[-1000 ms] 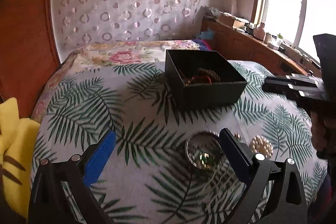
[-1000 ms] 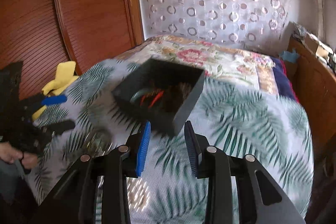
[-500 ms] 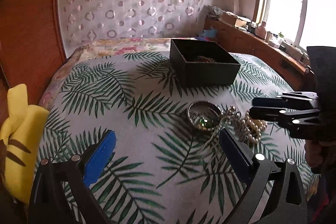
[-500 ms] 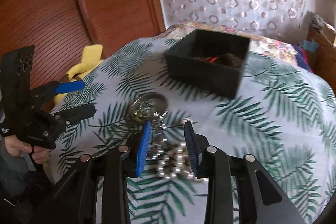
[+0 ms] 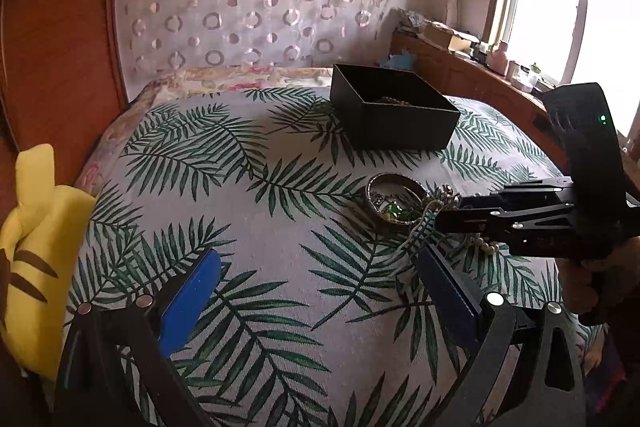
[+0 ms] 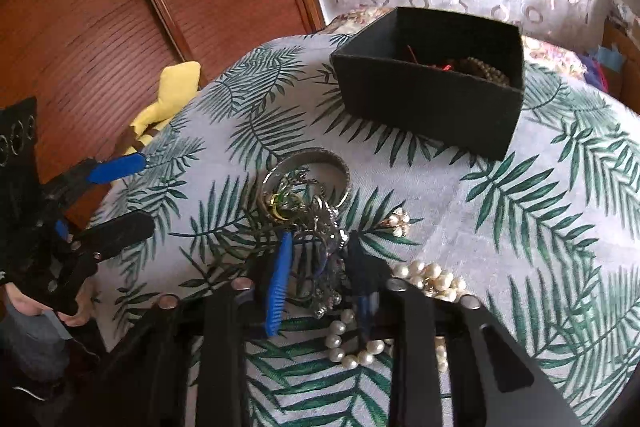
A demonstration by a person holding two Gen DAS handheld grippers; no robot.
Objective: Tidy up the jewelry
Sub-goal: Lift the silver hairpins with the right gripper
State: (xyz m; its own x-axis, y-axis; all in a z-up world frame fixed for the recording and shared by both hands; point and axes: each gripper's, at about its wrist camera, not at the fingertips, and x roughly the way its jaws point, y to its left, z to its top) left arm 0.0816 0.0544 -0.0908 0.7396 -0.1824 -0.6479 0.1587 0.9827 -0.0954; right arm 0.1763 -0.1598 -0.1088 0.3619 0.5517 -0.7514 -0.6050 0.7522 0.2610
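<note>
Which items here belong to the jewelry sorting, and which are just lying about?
Part of the job:
black box already holding some jewelry
silver bangle
silver chain piece between the right tool's fingers
pearl strand
small pearl cluster

Lying about:
yellow plush toy
clutter on the windowsill

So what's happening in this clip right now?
A person is sorting jewelry on a palm-print cloth. The right gripper is down over a silver chain piece beside the bangle, its jaws straddling the piece; a firm grip isn't clear. The left gripper hangs open and empty above the cloth. Pearls lie loose nearby, and the black box behind already holds some beads.
</note>
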